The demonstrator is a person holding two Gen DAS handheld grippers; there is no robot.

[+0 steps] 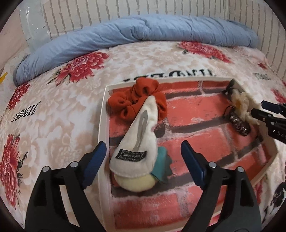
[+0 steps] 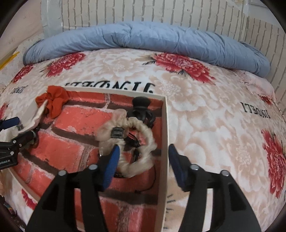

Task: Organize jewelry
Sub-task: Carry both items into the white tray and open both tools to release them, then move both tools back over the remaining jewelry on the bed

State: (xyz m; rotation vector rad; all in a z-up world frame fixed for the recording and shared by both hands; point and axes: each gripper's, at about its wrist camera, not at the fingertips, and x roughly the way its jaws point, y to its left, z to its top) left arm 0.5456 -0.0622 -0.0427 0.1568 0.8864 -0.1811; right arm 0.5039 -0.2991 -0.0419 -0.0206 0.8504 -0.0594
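A shallow white box (image 1: 102, 114) lined with red brick print lies on the bed. In the left wrist view my left gripper (image 1: 143, 157) is open over its left side, around a cream felt hair clip (image 1: 137, 141) that lies on a teal and yellow piece (image 1: 160, 166). An orange scrunchie (image 1: 139, 100) lies at the far left corner. In the right wrist view my right gripper (image 2: 143, 157) is open over the box's right wall (image 2: 165, 142), above a cream fuzzy scrunchie (image 2: 141, 157) and a black claw clip (image 2: 141, 108). The cream item and a dark coil (image 1: 239, 123) show at the right of the left view.
The box rests on a floral blanket (image 2: 214, 125) with red flowers. A folded blue quilt (image 2: 143, 39) lies along the far edge against a white brick-pattern wall (image 1: 160, 9). The left gripper shows at the left edge of the right wrist view (image 2: 16, 128).
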